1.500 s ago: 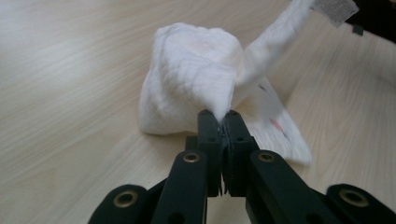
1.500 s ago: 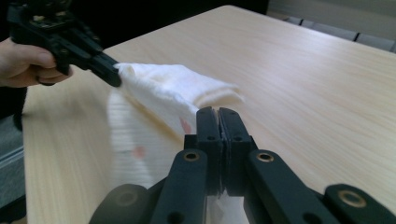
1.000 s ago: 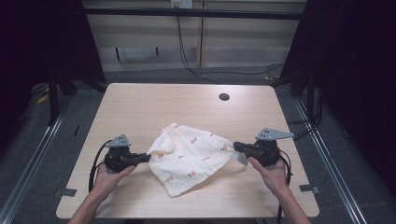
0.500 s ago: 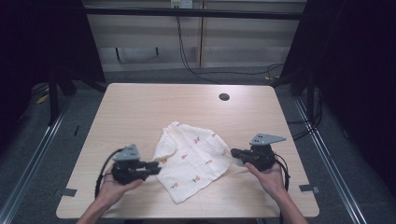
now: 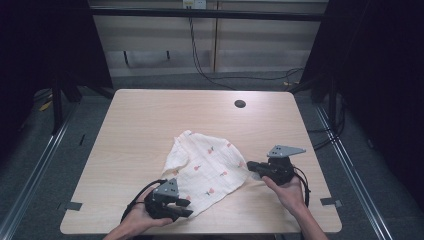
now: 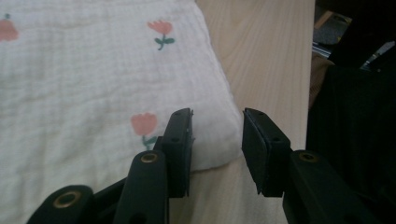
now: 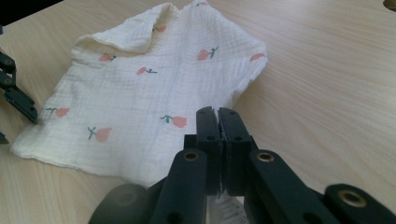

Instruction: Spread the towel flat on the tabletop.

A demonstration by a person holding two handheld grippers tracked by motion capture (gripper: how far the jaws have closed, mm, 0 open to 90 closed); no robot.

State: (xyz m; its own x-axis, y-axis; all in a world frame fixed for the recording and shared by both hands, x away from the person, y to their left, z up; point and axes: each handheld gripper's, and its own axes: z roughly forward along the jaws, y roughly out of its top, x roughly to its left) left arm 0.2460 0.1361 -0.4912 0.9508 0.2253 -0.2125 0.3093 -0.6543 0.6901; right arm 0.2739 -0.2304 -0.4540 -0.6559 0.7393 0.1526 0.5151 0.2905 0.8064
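Observation:
A cream cloth (image 5: 207,170) printed with small red tulips lies partly folded on the wooden table (image 5: 150,115). My left gripper (image 5: 186,207) is at the cloth's near corner by the table's front edge. Its jaws have just been opening. In the left gripper view that corner of the cloth (image 6: 93,70) lies between the parted pads of the left gripper (image 6: 217,126), and neither pad presses on it. My right gripper (image 5: 251,167) is at the cloth's right corner. In the right gripper view the right gripper (image 7: 218,114) is shut on the cloth's (image 7: 154,88) edge.
A round cable hole (image 5: 240,104) is set in the table's far right part. Bare wood surrounds the cloth. Dark frame posts and grey floor with cables lie beyond the table. The left gripper's jaws (image 7: 14,93) show at the left edge of the right gripper view.
My left gripper has moved right and toward the front edge, carrying the cloth's left corner over the rest, and its jaws have parted. The right gripper has stayed put, shut.

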